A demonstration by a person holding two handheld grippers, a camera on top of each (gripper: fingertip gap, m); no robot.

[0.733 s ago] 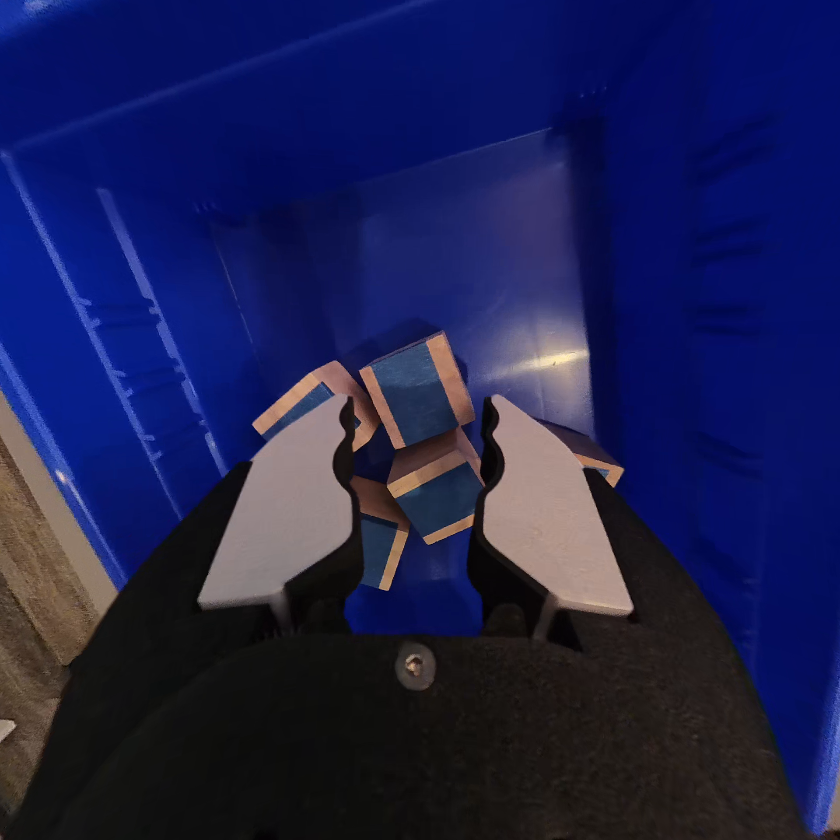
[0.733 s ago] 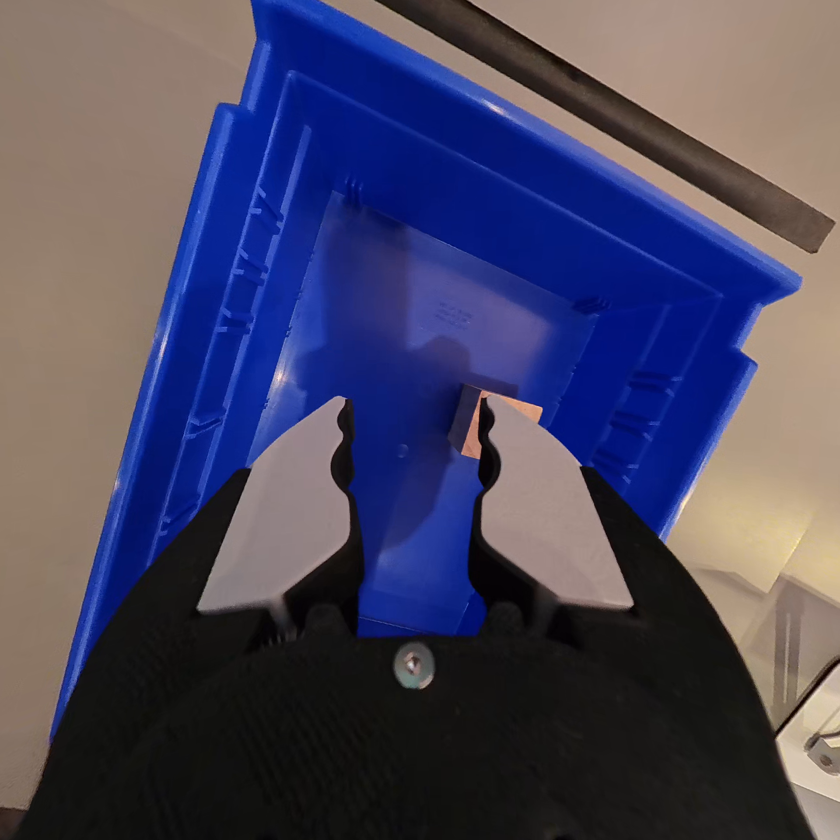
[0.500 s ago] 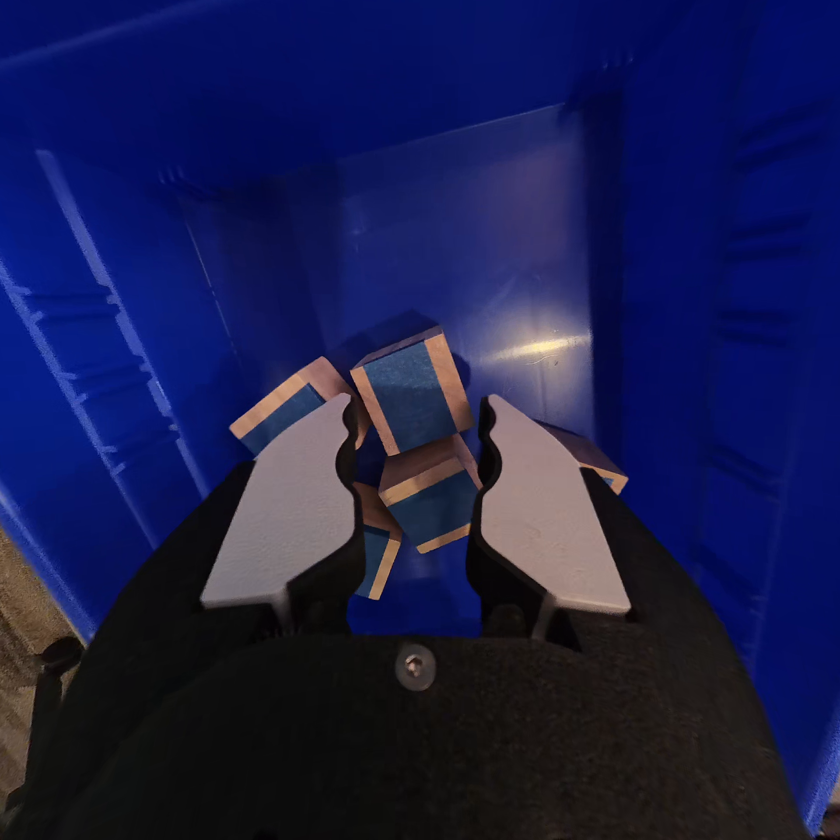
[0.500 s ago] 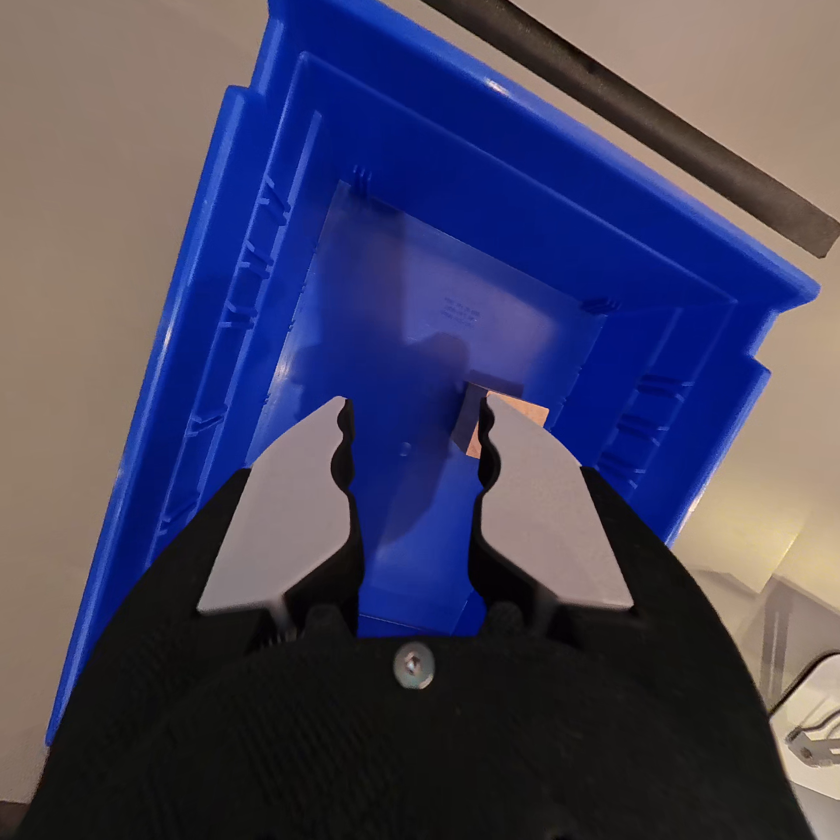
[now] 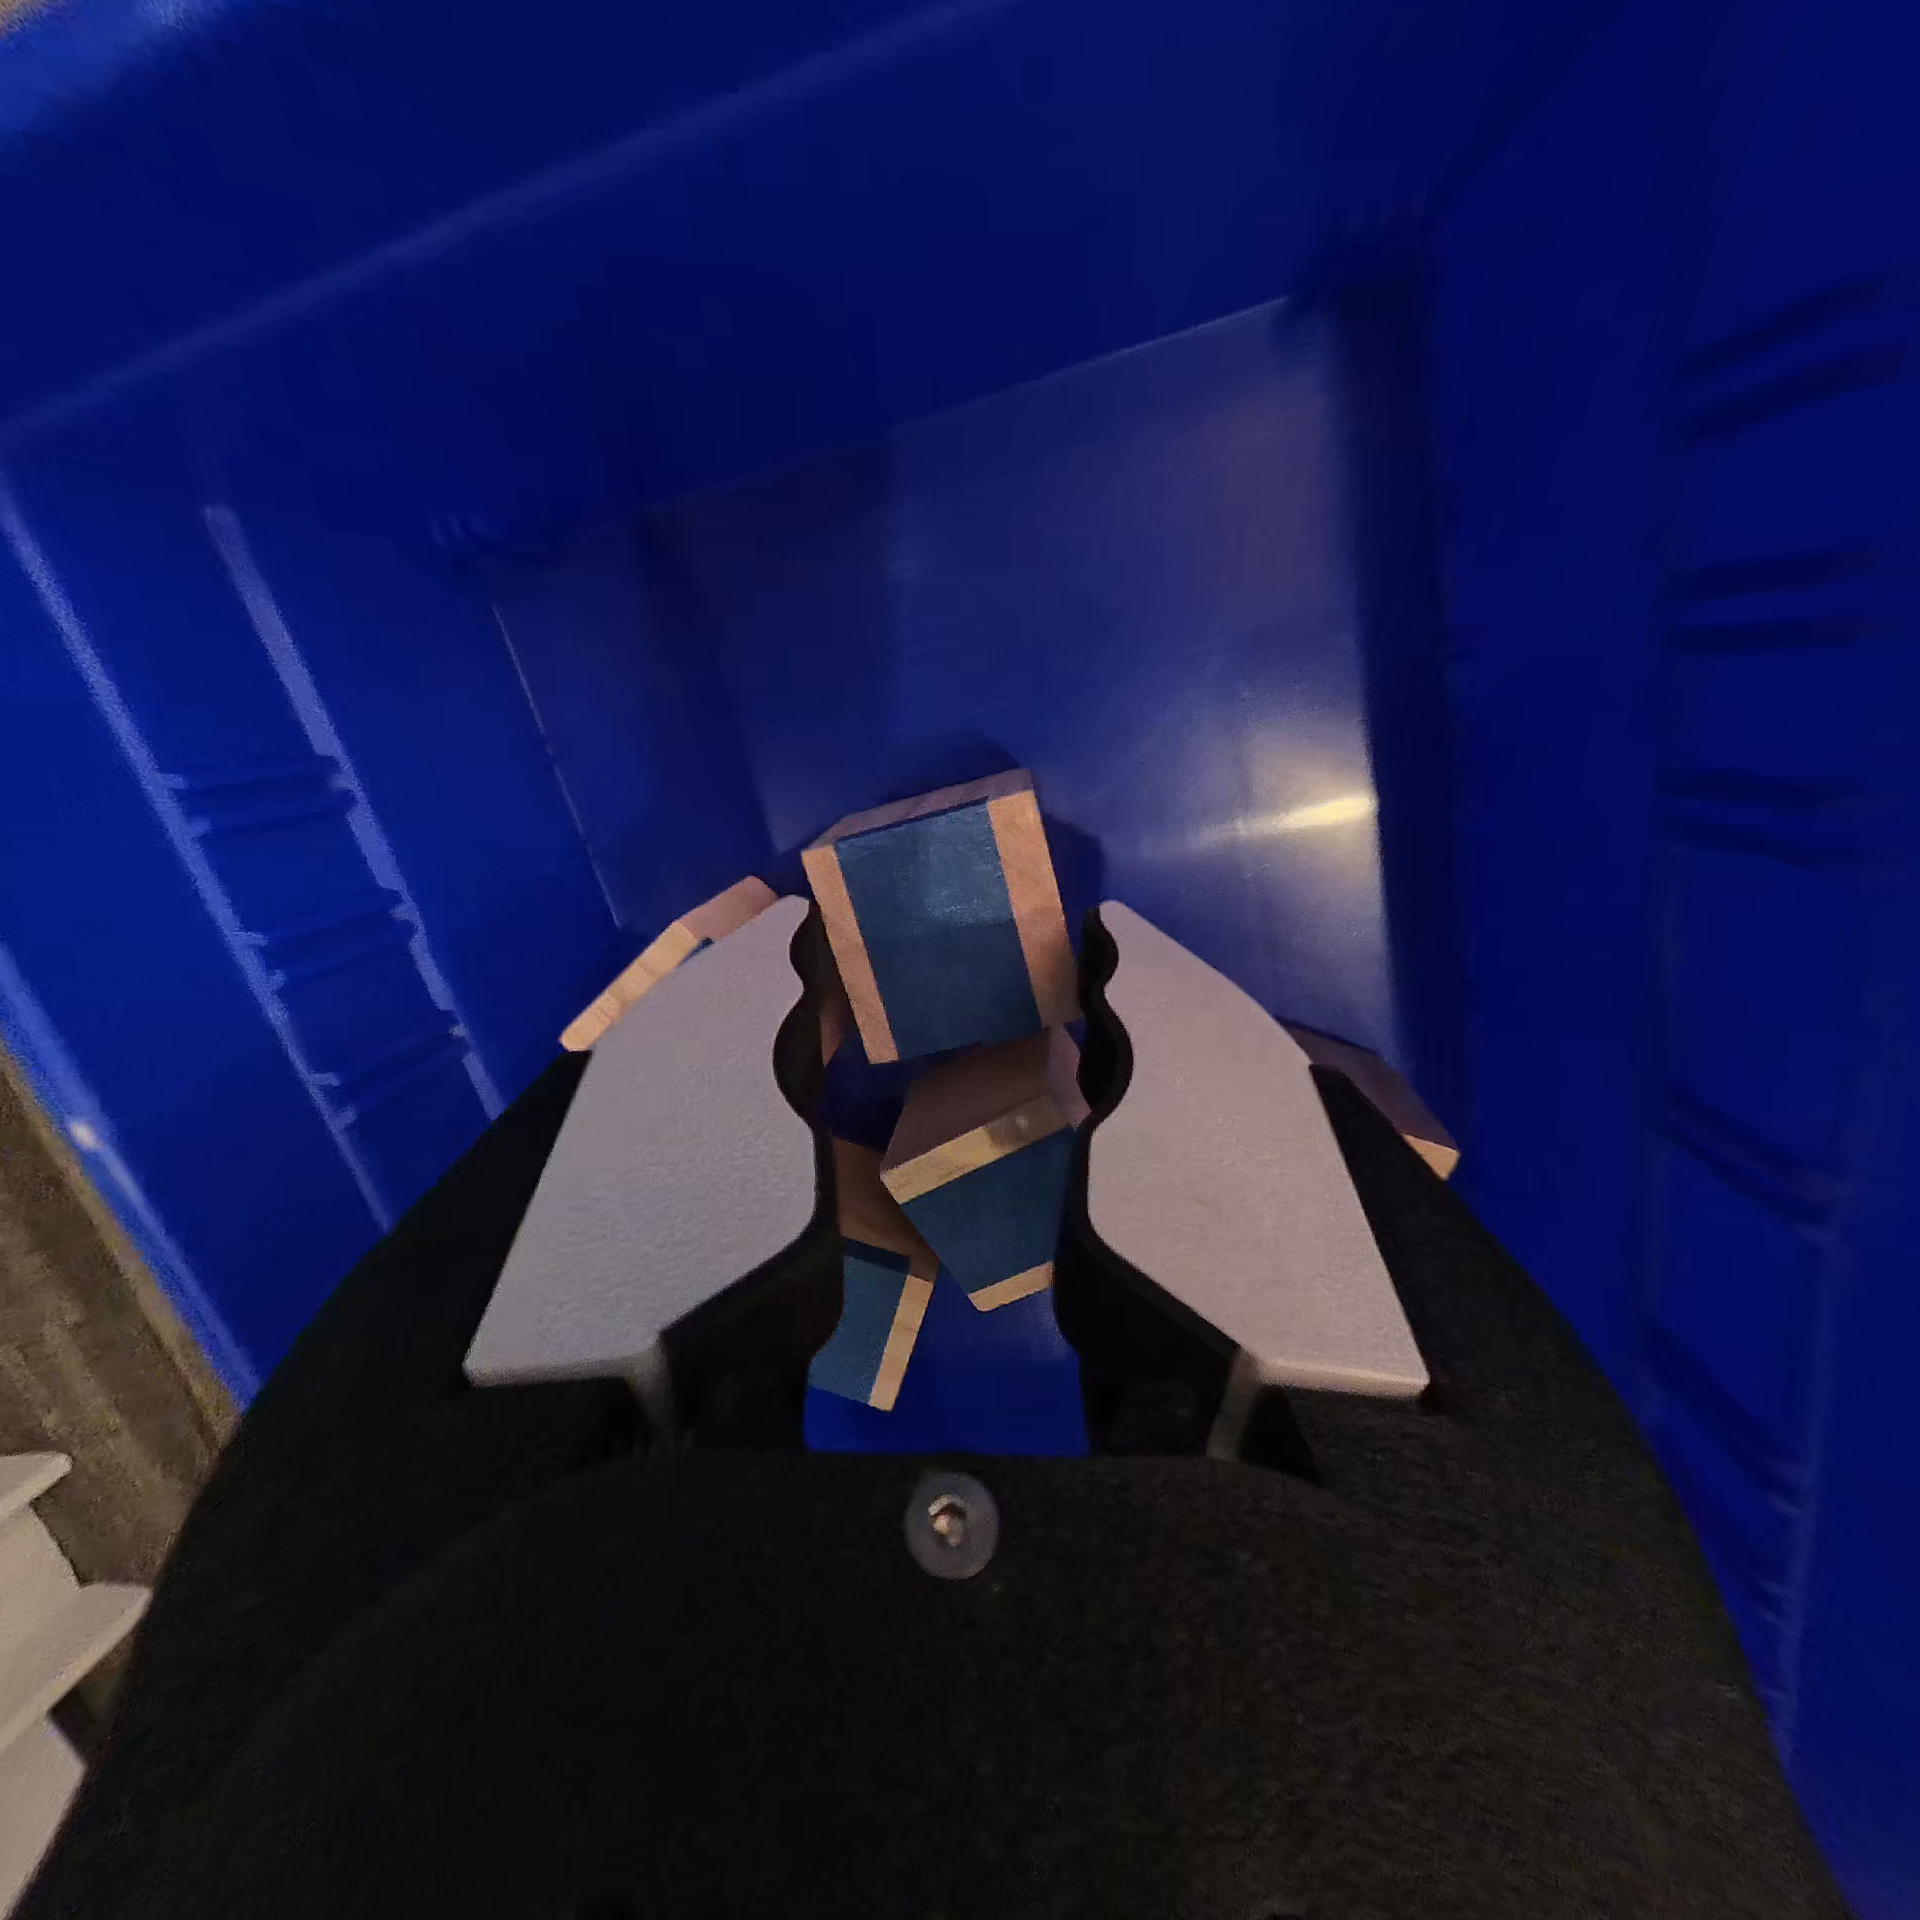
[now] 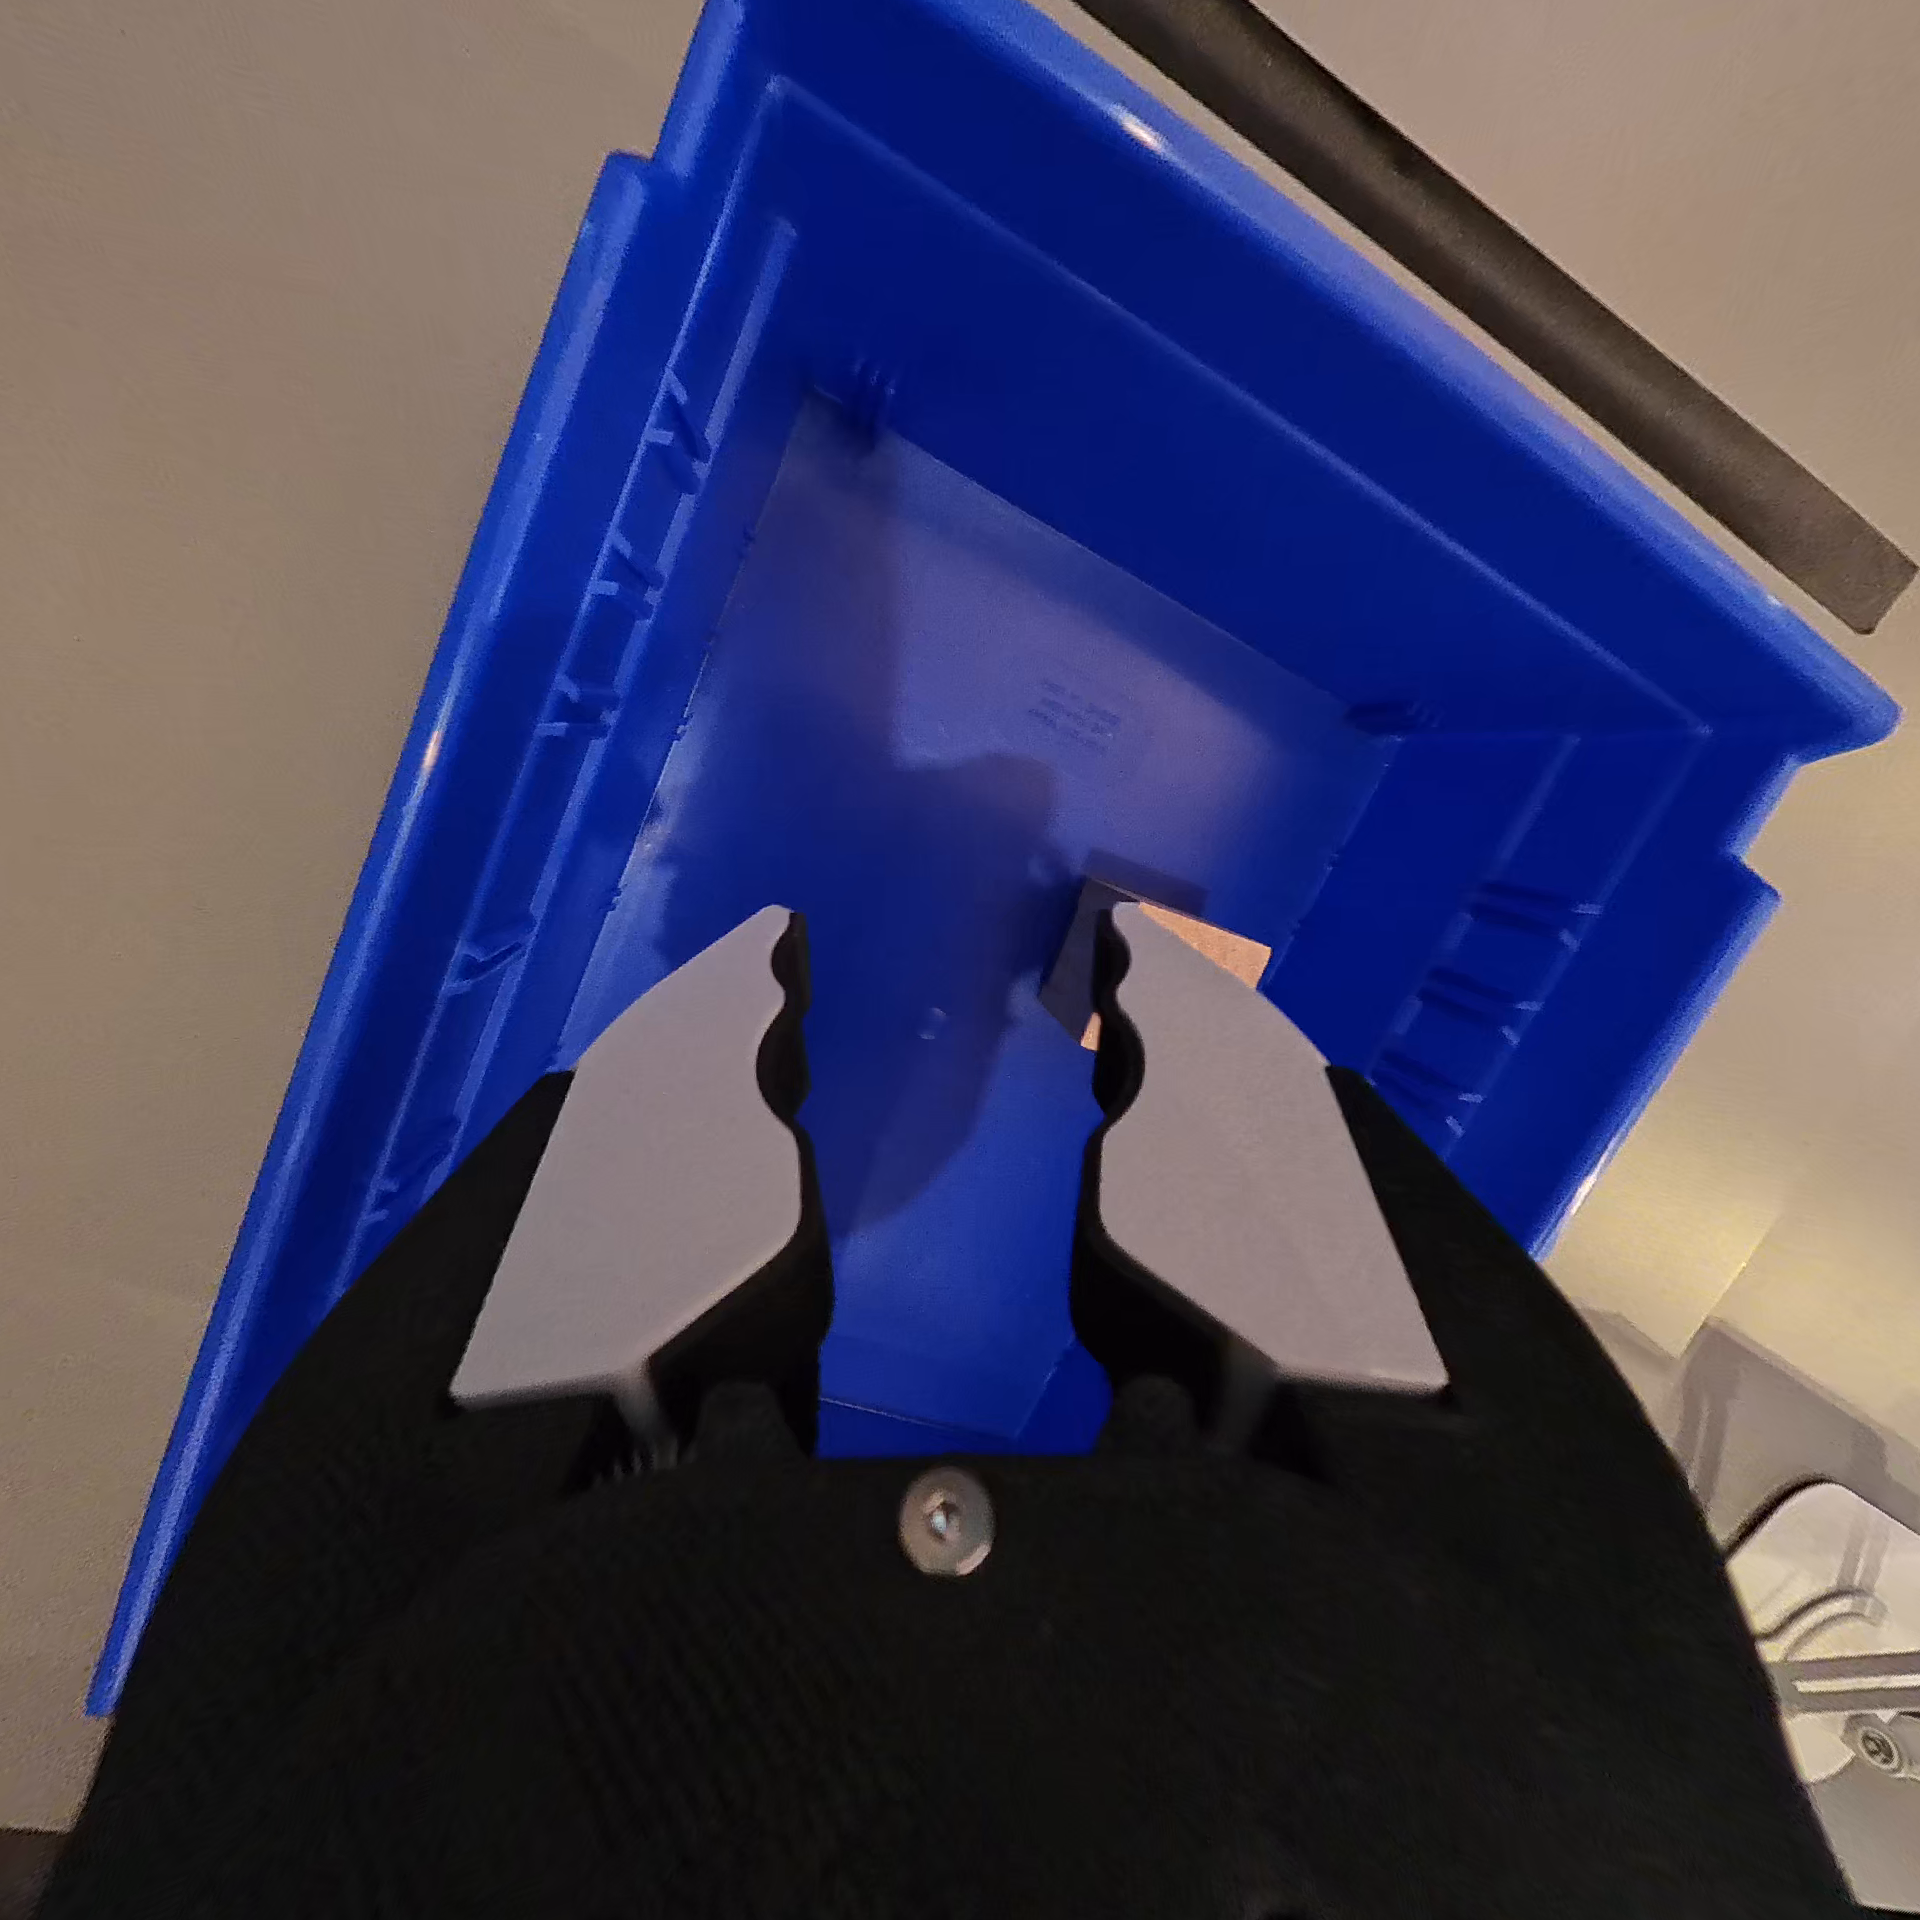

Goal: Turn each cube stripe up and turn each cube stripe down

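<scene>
Reaching into a blue bin, the left gripper has its grey fingers spread around a wooden cube with a blue stripe facing the camera; whether the pads press it, I cannot tell. Under it, at 6 o'clock, a 2nd striped cube tilts, a 3rd lies lower, and 2 more peek out at 10 o'clock and 3 o'clock. The right gripper hangs spread and bare over another blue bin, where 1 cube sits at 1 o'clock behind its right finger.
</scene>
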